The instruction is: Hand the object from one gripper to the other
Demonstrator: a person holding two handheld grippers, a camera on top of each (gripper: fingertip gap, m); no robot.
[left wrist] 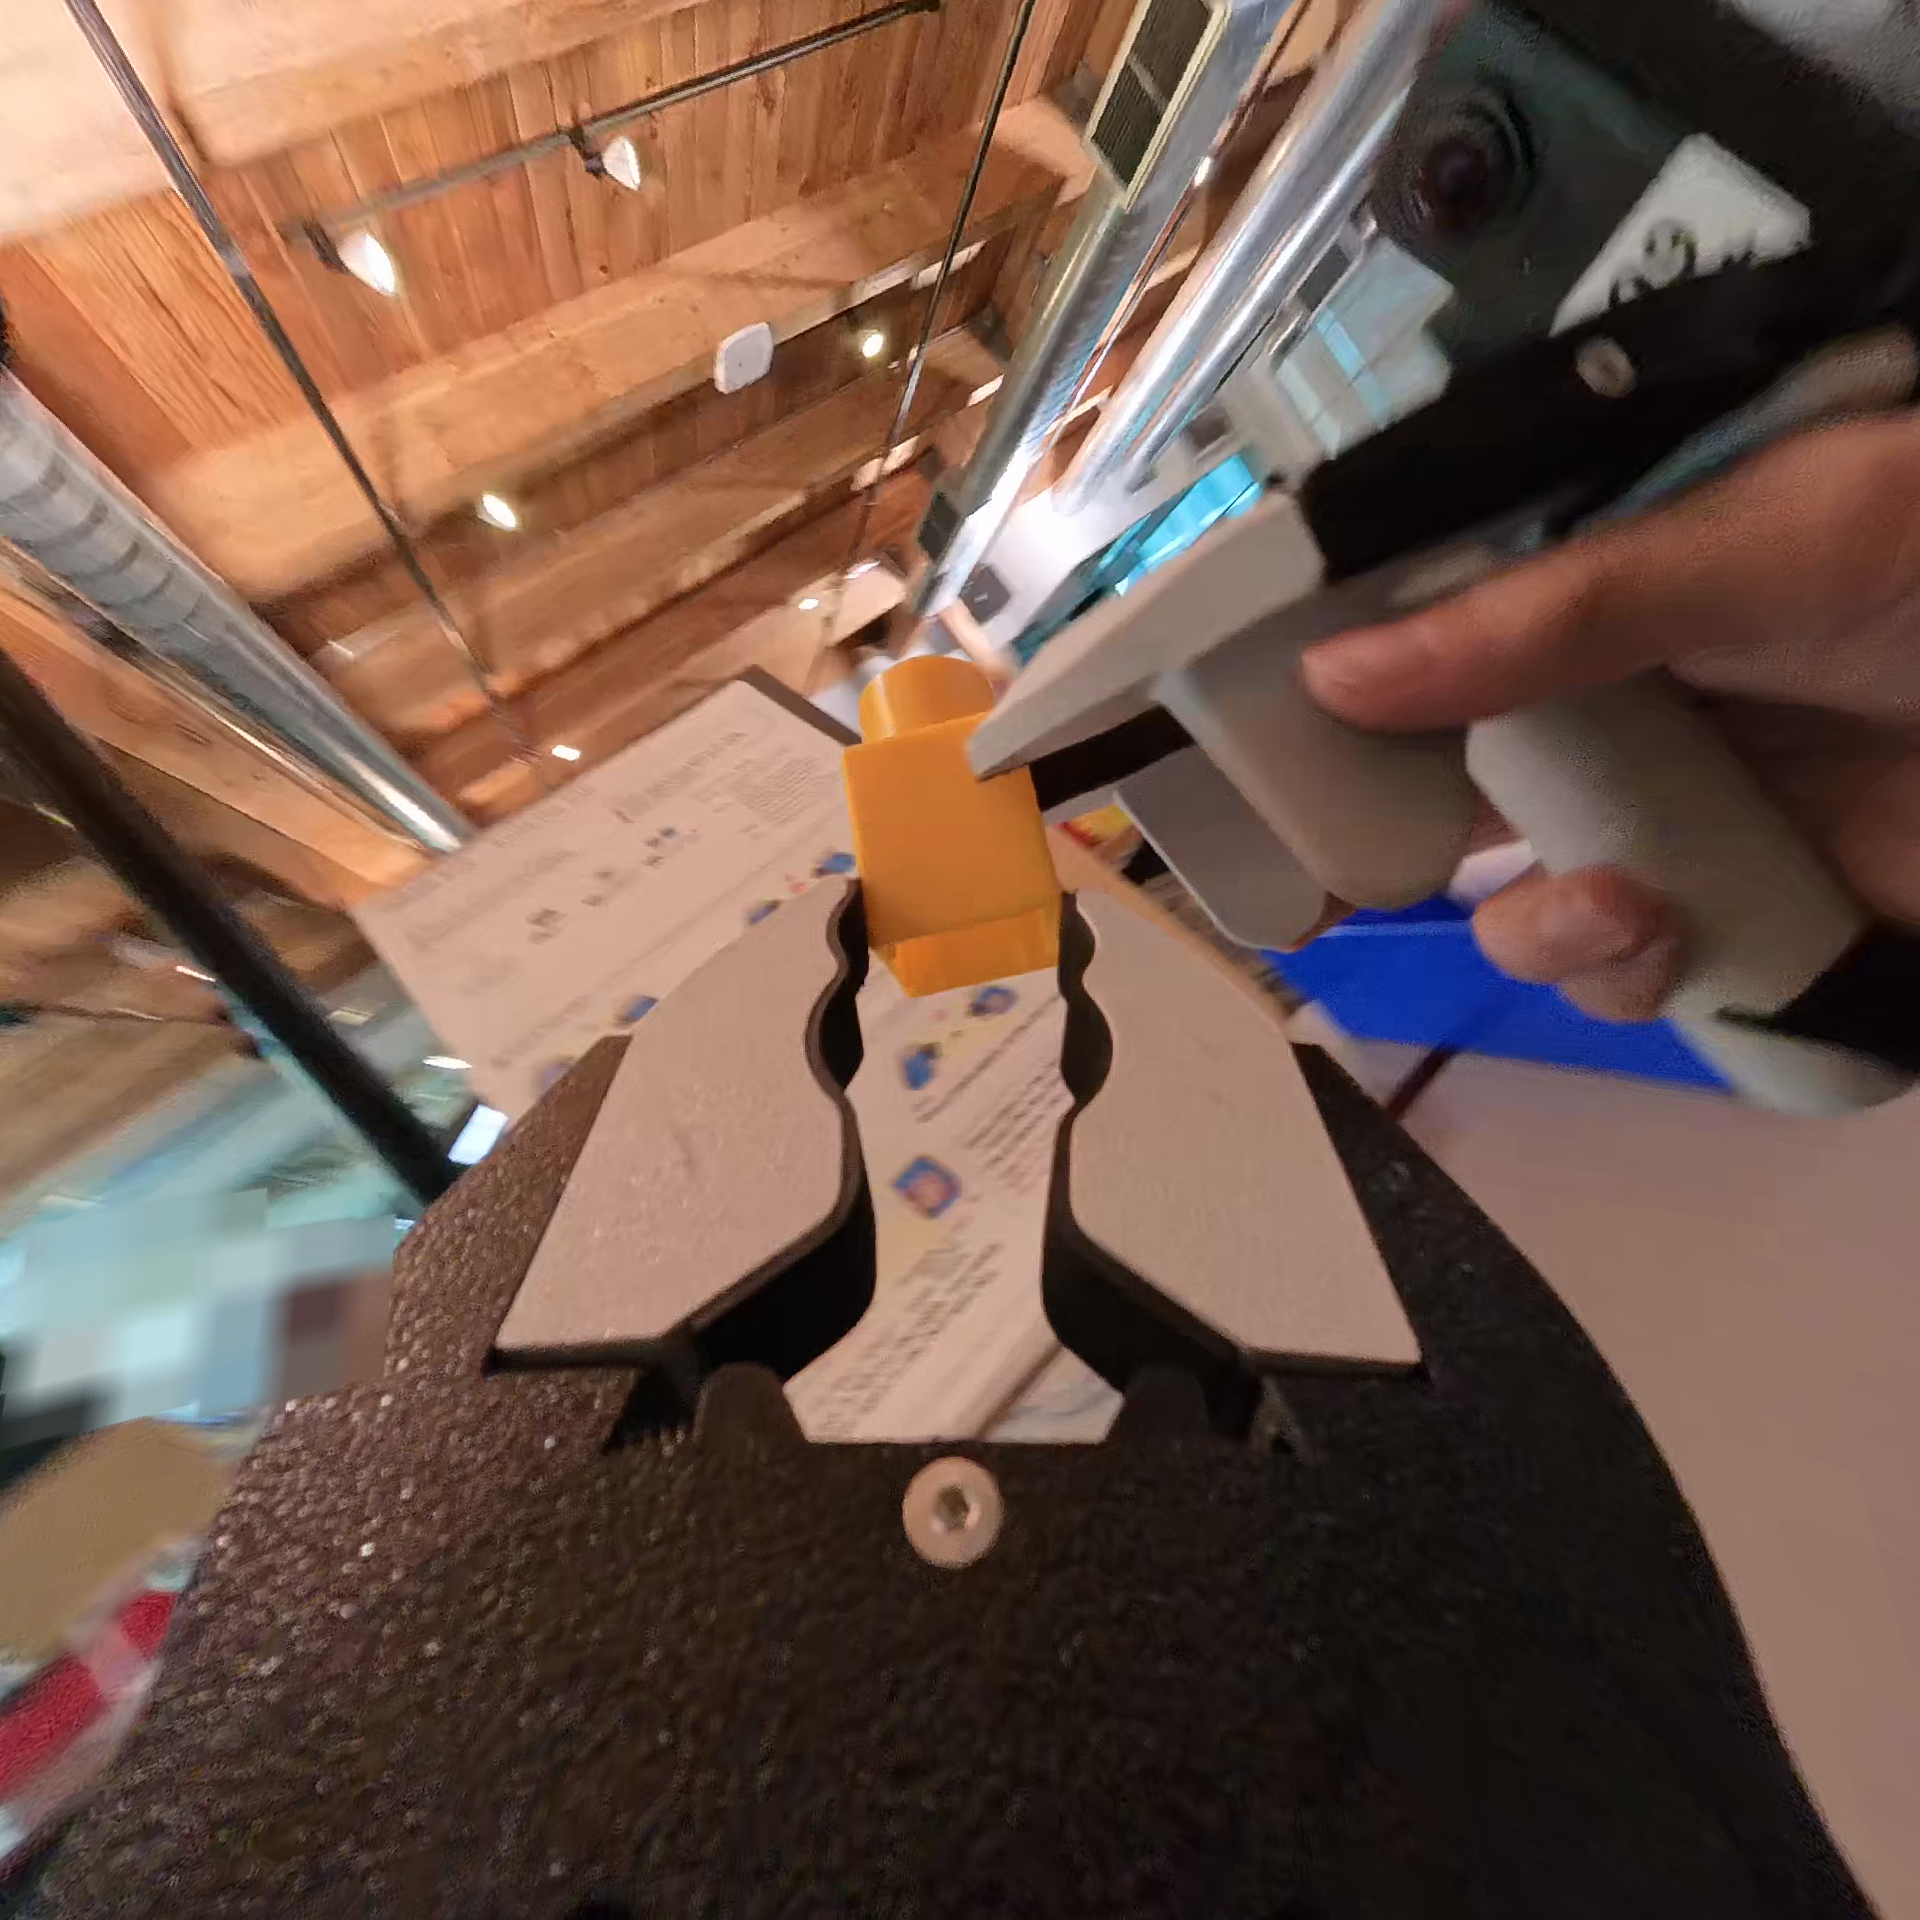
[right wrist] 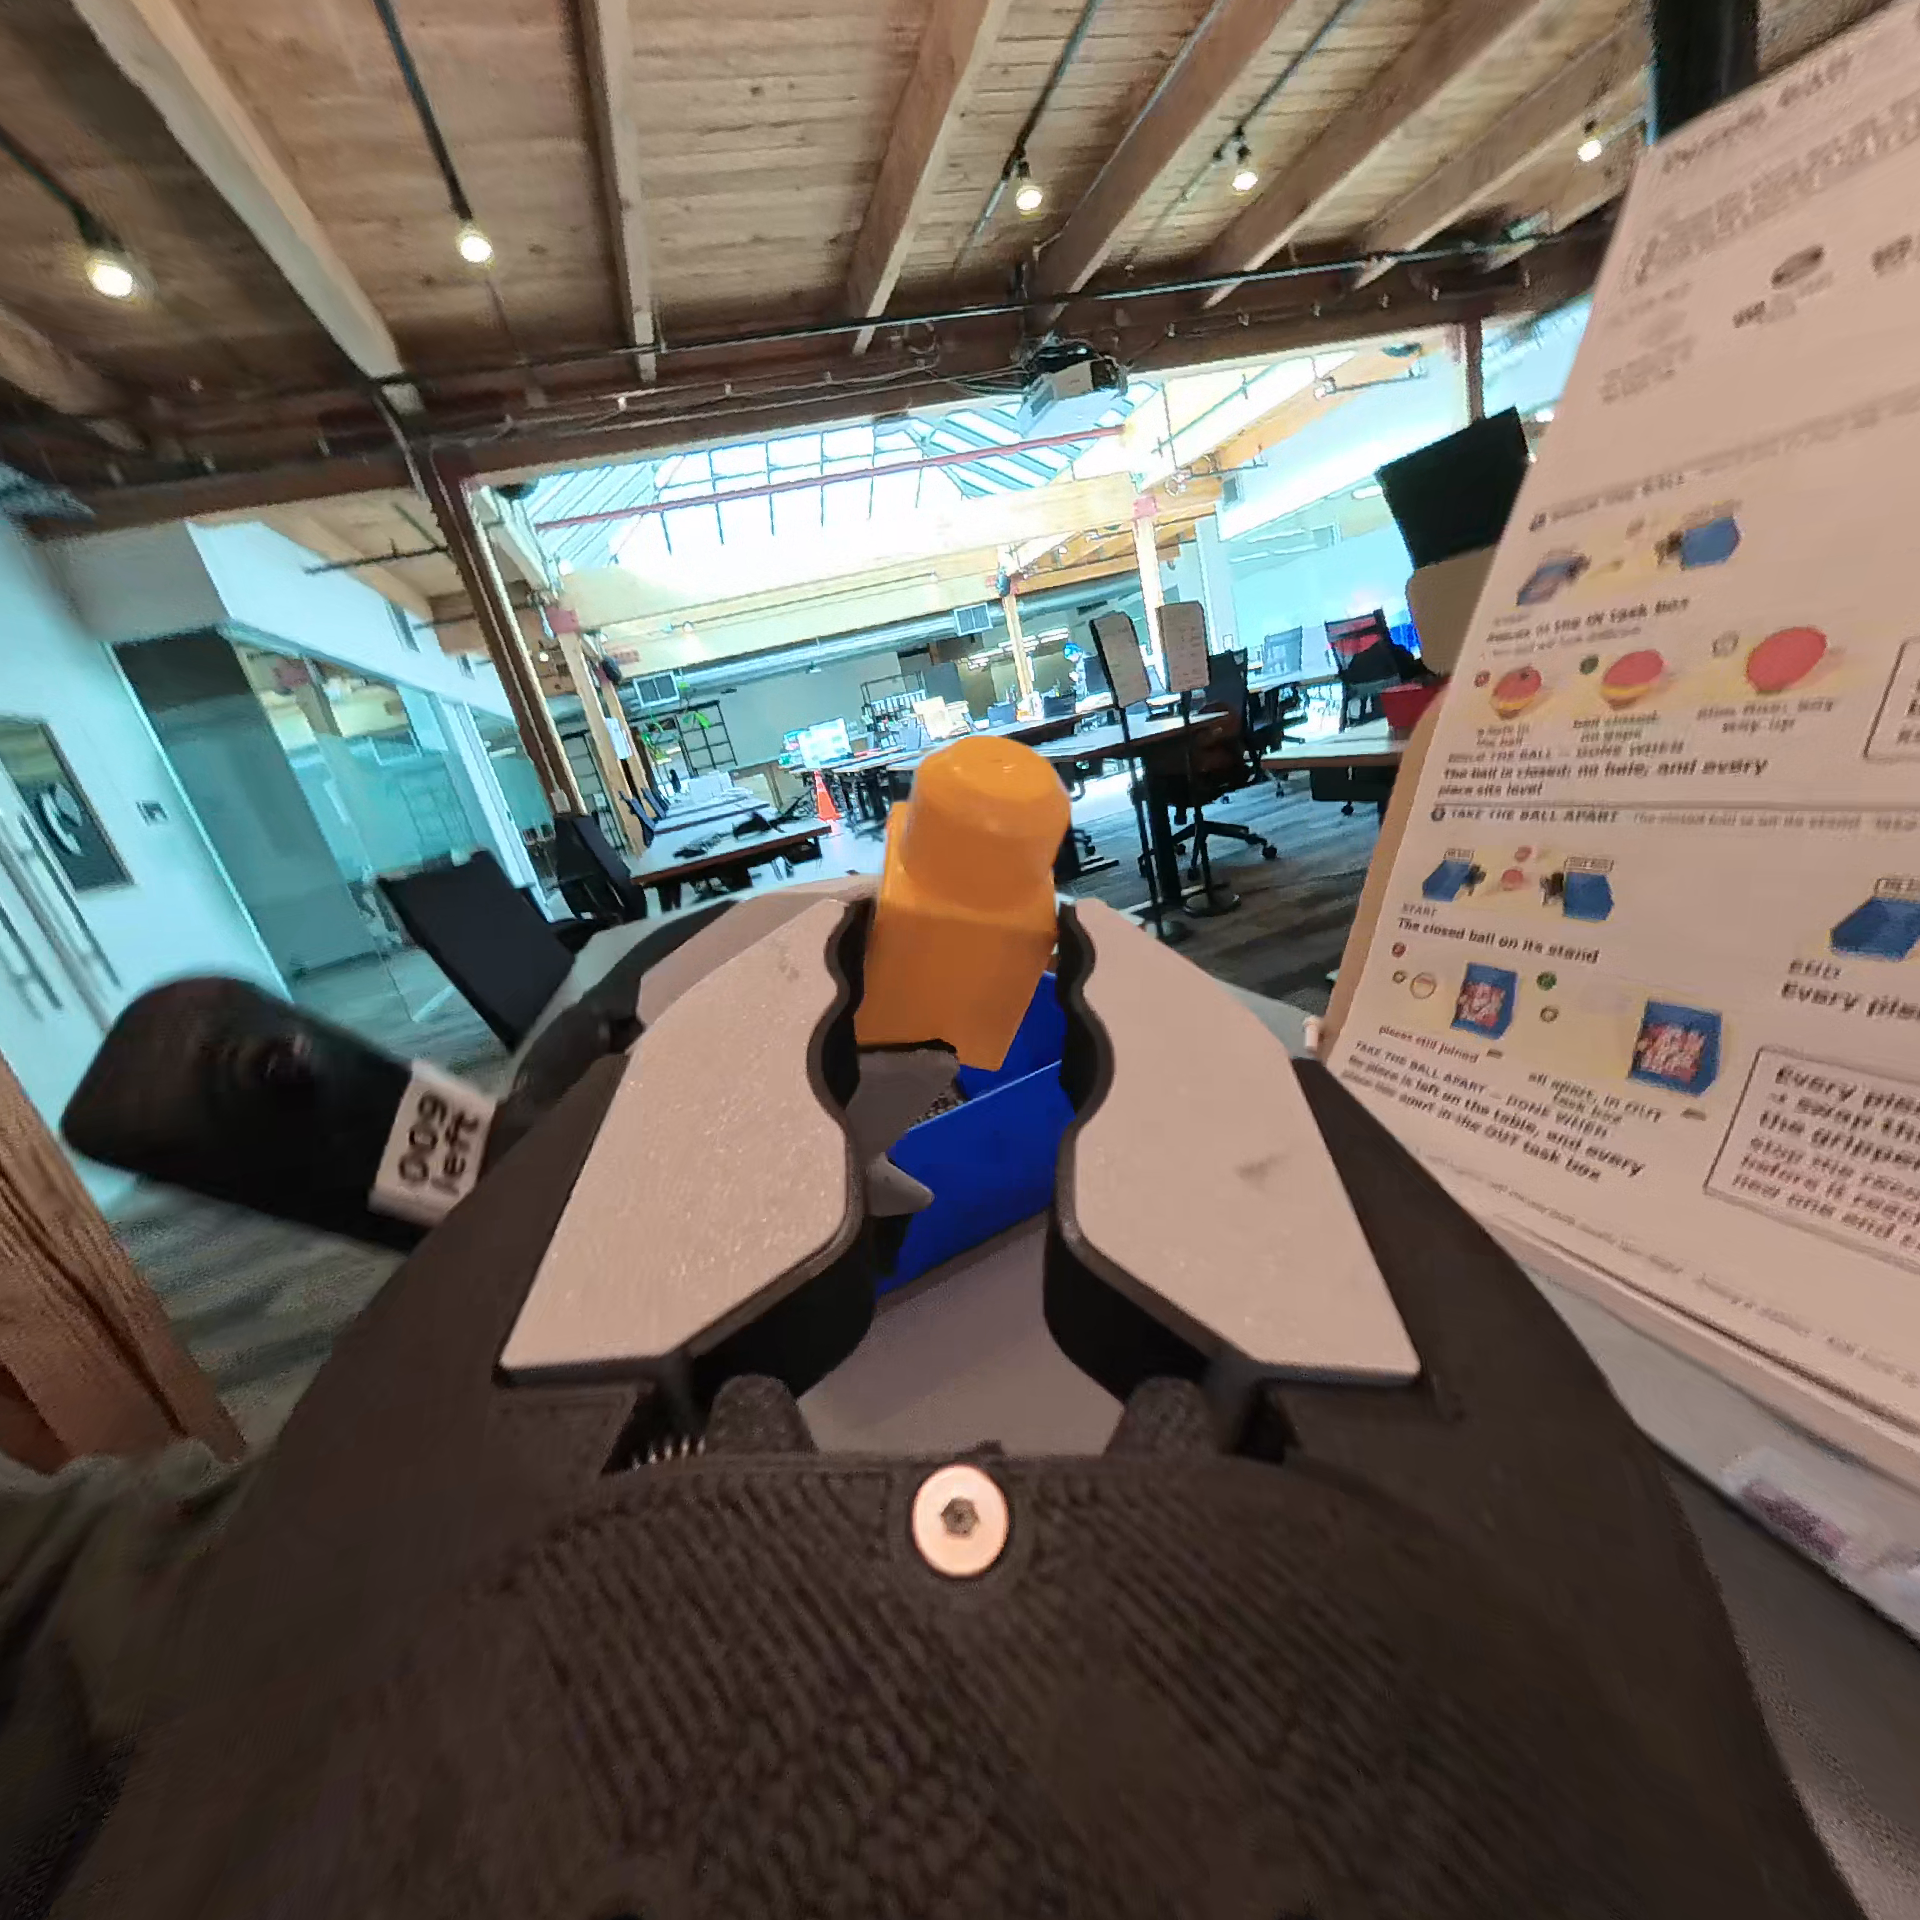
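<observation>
In the left wrist view, the left claw (left wrist: 961, 914) sits at the centre with its grey fingers (left wrist: 717, 1122) on either side of the lower end of an orange plastic block (left wrist: 951, 842); the tips flank the block's sides, though whether they press on it or merely bracket it I cannot tell. The block is upright with a round stud on top (its body square-sided). From about two o'clock the right claw (left wrist: 1013, 758) reaches in, one grey finger laid against the block's upper right edge, with a person's hand (left wrist: 1714, 727) wrapped round its handle. A printed instruction sheet (left wrist: 644, 883) stands behind the block.

In the right wrist view, the left claw (right wrist: 899, 1101) shows at eight o'clock as a black body with a white label, its grey tips just below the block; the right claw (right wrist: 961, 966) is clenched on the orange block (right wrist: 956, 914), which stands between its fingertips at the centre, stud uppermost. A blue bin (right wrist: 987, 1143) lies beyond the fingers on the grey surface (right wrist: 935, 1340); the instruction sheet (right wrist: 1662, 779) stands at three o'clock.
</observation>
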